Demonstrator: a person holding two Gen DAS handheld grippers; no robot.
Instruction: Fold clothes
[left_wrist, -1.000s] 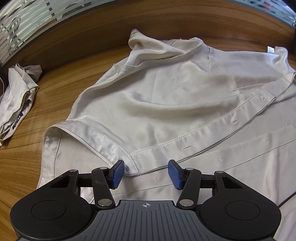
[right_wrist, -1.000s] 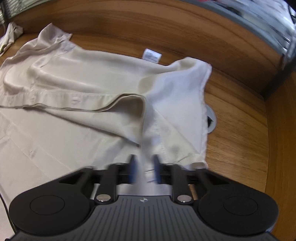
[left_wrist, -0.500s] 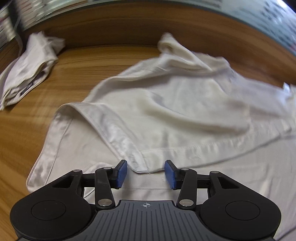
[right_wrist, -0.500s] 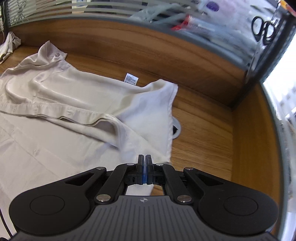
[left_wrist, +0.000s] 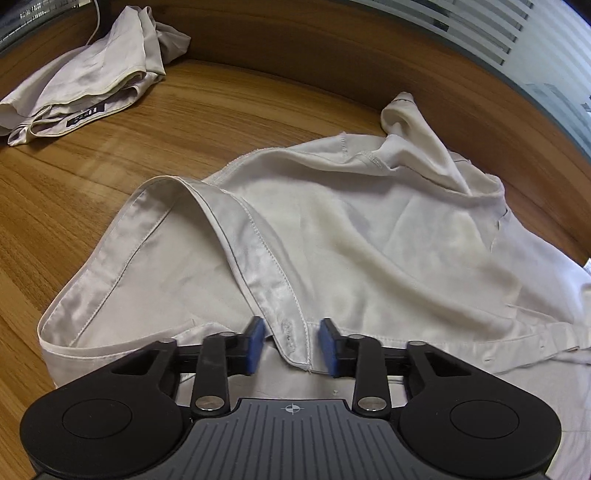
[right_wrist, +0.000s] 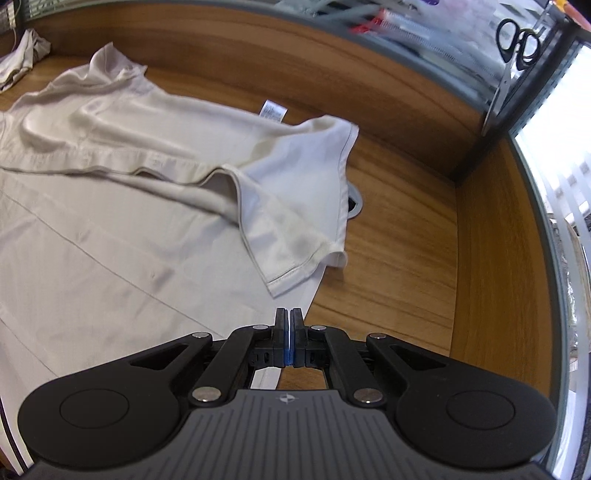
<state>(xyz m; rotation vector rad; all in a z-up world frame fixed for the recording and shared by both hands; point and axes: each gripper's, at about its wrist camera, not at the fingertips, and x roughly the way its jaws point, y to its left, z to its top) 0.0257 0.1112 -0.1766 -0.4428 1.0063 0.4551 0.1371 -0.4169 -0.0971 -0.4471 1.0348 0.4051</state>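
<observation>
On wooden desk (left_wrist: 155, 155), cream shirt (left_wrist: 369, 240) spread out — folded-over hem corner between closing jaws of left gripper (left_wrist: 291, 345), blue pads (left_wrist: 255, 343) not yet pressing. Right gripper (right_wrist: 289, 339) clenched on nothing, above shirt's edge. Second garment (left_wrist: 92, 81) bunched well apart.

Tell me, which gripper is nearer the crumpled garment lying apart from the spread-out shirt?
Left. The left gripper sits at the shirt's side nearest the crumpled garment; the right gripper is at the shirt's opposite end, far away.

shirt (left_wrist: 369, 236) cut off at right edge, care tag (right_wrist: 274, 110) print too blurred to read — shelf items (right_wrist: 384, 22) smeared
</observation>
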